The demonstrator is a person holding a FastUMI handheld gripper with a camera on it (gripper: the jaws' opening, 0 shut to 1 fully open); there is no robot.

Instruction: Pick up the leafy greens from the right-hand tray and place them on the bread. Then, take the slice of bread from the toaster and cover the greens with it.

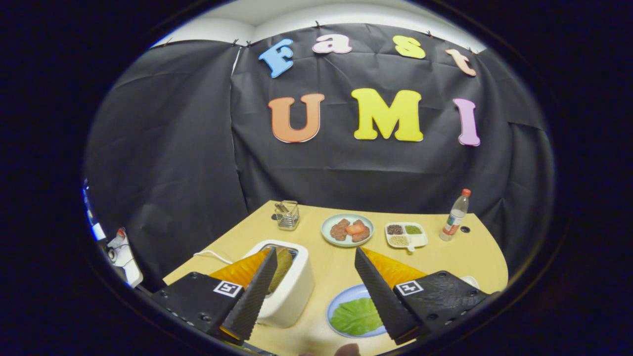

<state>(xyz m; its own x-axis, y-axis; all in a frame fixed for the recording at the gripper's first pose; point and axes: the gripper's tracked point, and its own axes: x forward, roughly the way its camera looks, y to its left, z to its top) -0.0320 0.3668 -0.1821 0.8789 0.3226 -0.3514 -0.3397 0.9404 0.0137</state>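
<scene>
While the gripper [314, 257] hovers with fingers wide apart and nothing between them, the wooden table [445, 257] shows bare room between toaster and plates. White toaster [289, 291] sits behind the left finger, a bread slice [283, 264] upright in its slot. Blue plate [341, 304] by the right finger carries the leafy greens [357, 316], lying flat, long axis slanting toward that finger.

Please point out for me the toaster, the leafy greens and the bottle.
toaster [293, 291], gripper view: its white front wall, beside the left finger.
leafy greens [355, 316], gripper view: middle of the leaf on the blue plate.
bottle [454, 219], gripper view: its labelled body.
</scene>
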